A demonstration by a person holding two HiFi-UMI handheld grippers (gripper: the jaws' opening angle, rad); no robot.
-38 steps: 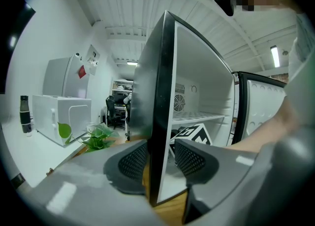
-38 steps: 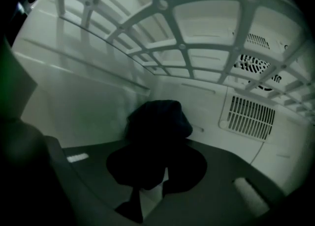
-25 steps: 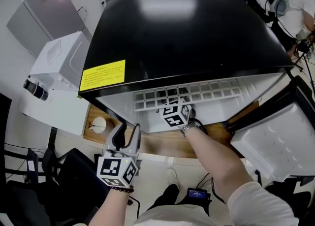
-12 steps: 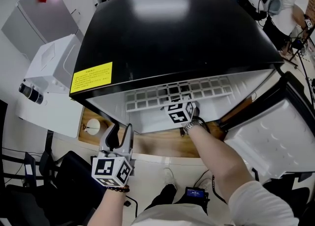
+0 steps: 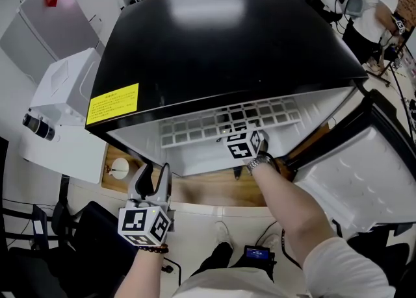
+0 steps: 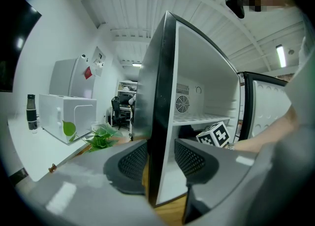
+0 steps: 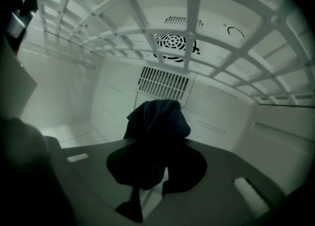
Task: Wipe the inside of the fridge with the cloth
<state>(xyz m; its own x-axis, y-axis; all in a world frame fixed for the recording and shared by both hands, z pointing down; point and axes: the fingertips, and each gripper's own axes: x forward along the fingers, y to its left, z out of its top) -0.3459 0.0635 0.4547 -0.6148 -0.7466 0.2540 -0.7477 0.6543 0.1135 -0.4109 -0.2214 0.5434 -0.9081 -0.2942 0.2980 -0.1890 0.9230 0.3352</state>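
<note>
Snagging is the likeliest trouble here: the right gripper [image 7: 160,171] sits deep inside the fridge [image 5: 221,43] with its jaws clamped tight on the dark cloth [image 7: 157,121], and the white wire shelf [image 7: 197,33] runs close overhead. A lift of the wrist during a stroke could knock the marker cube [image 5: 246,144] or the bunched cloth against those bars. The cloth stands as a wad above the jaw tips and, as far as the right gripper view shows, sits short of the back wall [image 7: 216,112] — so a pass at this reach may wipe nothing, while pushing too far risks the hard jaws scraping the vent grille [image 7: 165,83] instead of fabric. The forearm [image 5: 286,206] crosses the cabinet's lower front lip, another edge to bump.

Room is best sideways: the compartment floor looks bare to either side, and the door [image 5: 364,180] stands swung wide at the right, leaving the opening free. The left gripper [image 6: 160,158] is outside over the wooden worktop [image 5: 214,189], jaws partly apart with the fridge's front corner edge lined up in the gap; whether they touch it I cannot tell — a nudge there could shift the cabinet.
</note>
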